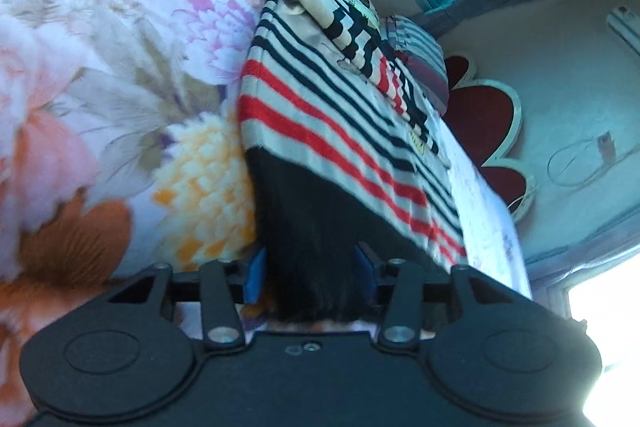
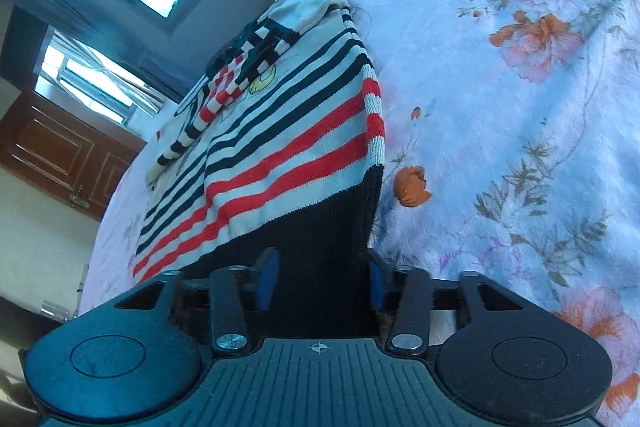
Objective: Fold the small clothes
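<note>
Slippage is the main risk: each gripper has the black hem band of the striped sweater [image 1: 340, 131] between its blue pads, one corner apiece, and the pads sit close against the knit on both sides, so both sets of jaws look clamped on the hem, though how firmly I cannot tell. The left gripper [image 1: 312, 275] and the right gripper [image 2: 320, 279] hold only the ribbed edge, while the rest of the garment lies flat on the floral bedspread [image 2: 500, 67], its sleeves already laid across the chest. If one side lifts faster, I judge the hem would skew and the fold come out crooked. A thick knit can also creep out of a shallow bite under its own weight. Dragging instead of lifting could rumple the folded sleeves or pull the bedspread along.
</note>
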A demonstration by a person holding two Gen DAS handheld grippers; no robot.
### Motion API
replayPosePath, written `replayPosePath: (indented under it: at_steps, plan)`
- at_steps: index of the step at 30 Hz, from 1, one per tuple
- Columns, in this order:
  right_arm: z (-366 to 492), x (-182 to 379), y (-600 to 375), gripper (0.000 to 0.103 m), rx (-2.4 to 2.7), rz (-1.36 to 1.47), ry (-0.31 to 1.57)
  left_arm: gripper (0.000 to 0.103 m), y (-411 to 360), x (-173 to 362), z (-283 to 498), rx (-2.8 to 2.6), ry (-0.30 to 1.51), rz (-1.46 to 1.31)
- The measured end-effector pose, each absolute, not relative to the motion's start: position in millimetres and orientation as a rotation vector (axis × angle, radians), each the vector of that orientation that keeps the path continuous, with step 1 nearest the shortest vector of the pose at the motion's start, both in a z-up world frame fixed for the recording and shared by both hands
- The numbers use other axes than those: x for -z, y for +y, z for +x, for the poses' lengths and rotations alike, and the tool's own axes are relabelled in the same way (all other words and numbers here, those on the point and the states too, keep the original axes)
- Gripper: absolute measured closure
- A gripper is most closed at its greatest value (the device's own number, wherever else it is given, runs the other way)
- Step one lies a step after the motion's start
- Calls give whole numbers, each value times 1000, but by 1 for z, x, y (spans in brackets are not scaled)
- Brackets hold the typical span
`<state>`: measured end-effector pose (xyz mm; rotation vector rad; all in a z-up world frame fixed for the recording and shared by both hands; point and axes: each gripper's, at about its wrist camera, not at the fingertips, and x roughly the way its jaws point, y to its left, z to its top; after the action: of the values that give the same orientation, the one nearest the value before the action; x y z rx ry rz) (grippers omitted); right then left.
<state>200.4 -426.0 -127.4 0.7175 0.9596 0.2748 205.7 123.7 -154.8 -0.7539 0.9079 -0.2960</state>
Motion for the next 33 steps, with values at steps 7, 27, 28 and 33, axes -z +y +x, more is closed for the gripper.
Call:
replayPosePath:
  at_steps: [7,27,28,33]
  plan:
    - [198,102,-435,99,-290,715,863,98,116,132,201,232,788,-667]
    - [218,67,-436,99,-303,685,783,98,133,116,208,210,684,-696]
    - [222,62,-436,99,-304,681,782,98,134,110,213,217,673,-701]
    - [254,27,-441,99,-337,657,722,98,130,69,256,251,598,-682]
